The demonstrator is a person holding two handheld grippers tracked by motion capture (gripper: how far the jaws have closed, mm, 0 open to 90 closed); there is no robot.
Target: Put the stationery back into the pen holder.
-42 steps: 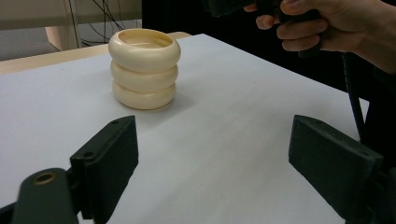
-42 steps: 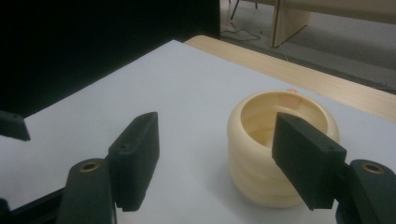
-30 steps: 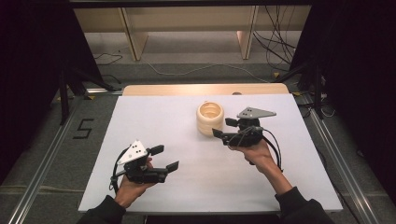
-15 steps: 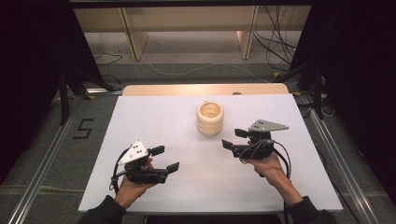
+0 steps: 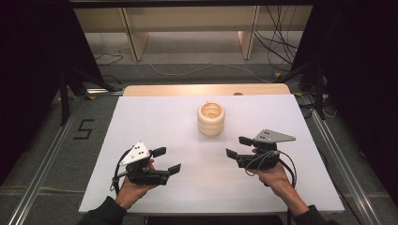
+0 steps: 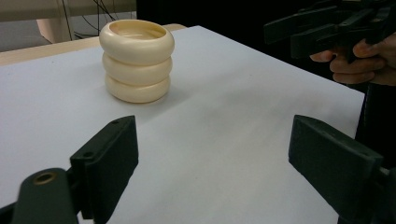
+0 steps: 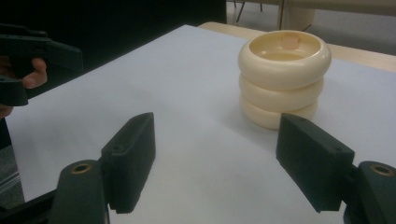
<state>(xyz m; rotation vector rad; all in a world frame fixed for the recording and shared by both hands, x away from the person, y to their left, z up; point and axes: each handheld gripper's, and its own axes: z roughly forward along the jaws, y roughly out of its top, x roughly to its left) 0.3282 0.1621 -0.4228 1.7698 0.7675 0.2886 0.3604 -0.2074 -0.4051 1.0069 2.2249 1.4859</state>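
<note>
- Left gripper: jaws wide apart, nothing between them.
- Right gripper: jaws wide, empty.
- Cream ring stack stands upright on the white table, beyond both grippers, nearer the right one, touching neither.

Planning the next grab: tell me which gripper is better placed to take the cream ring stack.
Right. The right gripper is open and sits nearer the cream ring stack, jaws pointing roughly toward it. The left gripper is also open but lies farther away.

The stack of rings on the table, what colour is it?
Cream, the stack of rings shows best in the left gripper view.
</note>
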